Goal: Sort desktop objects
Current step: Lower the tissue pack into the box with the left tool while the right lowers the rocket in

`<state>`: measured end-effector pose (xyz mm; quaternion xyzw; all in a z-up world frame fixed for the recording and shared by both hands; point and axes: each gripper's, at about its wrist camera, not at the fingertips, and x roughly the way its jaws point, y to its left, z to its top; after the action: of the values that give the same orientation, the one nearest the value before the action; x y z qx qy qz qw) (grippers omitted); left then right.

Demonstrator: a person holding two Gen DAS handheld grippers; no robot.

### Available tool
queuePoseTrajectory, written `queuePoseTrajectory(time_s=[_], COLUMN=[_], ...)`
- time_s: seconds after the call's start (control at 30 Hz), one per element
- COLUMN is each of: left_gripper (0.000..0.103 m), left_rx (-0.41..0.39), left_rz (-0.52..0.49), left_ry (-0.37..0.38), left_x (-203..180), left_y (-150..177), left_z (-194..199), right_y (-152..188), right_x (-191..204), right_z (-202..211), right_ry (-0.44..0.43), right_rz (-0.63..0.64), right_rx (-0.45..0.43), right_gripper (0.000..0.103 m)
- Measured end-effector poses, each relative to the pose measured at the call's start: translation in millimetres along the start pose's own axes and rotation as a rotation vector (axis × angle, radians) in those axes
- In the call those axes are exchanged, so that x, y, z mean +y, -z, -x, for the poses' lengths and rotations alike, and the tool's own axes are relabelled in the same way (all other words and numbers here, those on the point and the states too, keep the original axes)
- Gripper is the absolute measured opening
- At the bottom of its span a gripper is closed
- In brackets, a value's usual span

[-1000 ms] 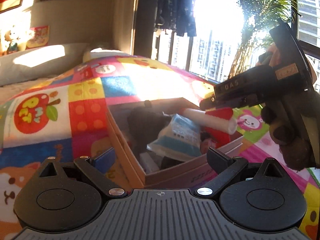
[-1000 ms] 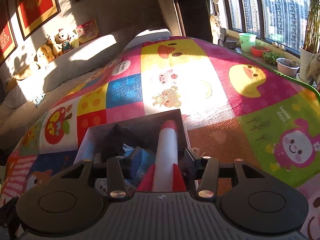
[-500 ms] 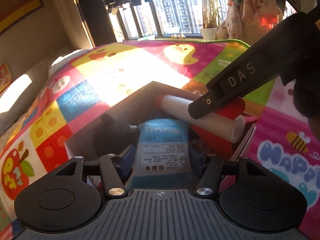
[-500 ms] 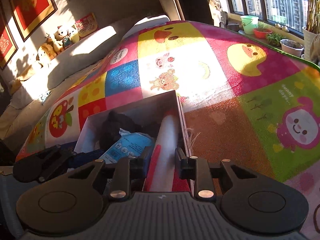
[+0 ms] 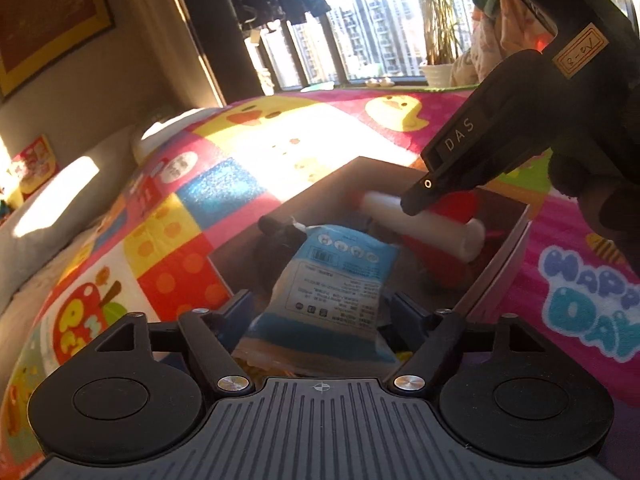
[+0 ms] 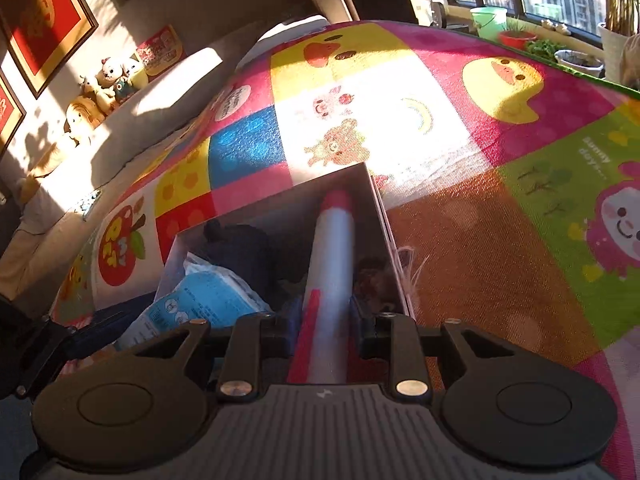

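Box [image 6: 372, 200] contents: right gripper [image 6: 326, 320] clamps toy rocket [image 6: 332, 248]; left gripper [image 5: 320, 312], spread, straddles blue packet [image 5: 332, 280].

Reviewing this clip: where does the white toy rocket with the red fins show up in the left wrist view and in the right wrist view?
Left wrist: the toy rocket lies right of centre, slanting across the far right of the cardboard box, under the right gripper.
Right wrist: the rocket runs up the centre from between the jaws of the right gripper, nose away.
Shared landmark: the blue packet in the box.
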<state>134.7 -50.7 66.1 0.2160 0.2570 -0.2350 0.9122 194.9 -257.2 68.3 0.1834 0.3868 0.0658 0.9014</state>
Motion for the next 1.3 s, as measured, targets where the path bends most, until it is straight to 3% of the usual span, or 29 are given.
queuePoseTrajectory(time_s=[0.1, 0.27, 0.4, 0.47, 0.67, 0.8, 1.03, 1.13, 1.3], left_gripper=[0.092, 0.095, 0.097, 0.097, 0.1, 0.1, 0.1, 0.101, 0.101], left_rx=[-0.029, -0.038, 0.028, 0.029, -0.076, -0.086, -0.075, -0.106, -0.13], left_rz=[0.064, 0.12, 0.107, 0.085, 0.204, 0.213, 0.22, 0.216, 0.192], left_ry=[0.053, 0.116, 0.163, 0.144, 0.086, 0.038, 0.05, 0.084, 0.159], left_x=[4, 0, -14, -16, 13, 22, 17, 7, -18], left_y=[0, 0, 2, 6, 3, -1, 10, 17, 12], left_z=[5, 1, -17, -14, 25, 33, 38, 46, 36], right_y=[-6, -15, -14, -7, 15, 27, 29, 24, 16], right_x=[-10, -15, -22, -19, -4, 11, 19, 4, -17], right_z=[16, 38, 35, 27, 34, 23, 13, 30, 56], right_ry=[-0.041, -0.013, -0.012, 0.012, 0.046, -0.071, -0.115, -0.139, -0.077], right_rz=[-0.027, 0.006, -0.025, -0.003, 0.099, 0.08, 0.091, 0.053, 0.028], right_rx=[-0.024, -0.103, -0.093, -0.063, -0.104, -0.014, 0.032, 0.011, -0.084], right_gripper=[0.026, 0.026, 0.026, 0.026, 0.029, 0.027, 0.027, 0.038, 0.052])
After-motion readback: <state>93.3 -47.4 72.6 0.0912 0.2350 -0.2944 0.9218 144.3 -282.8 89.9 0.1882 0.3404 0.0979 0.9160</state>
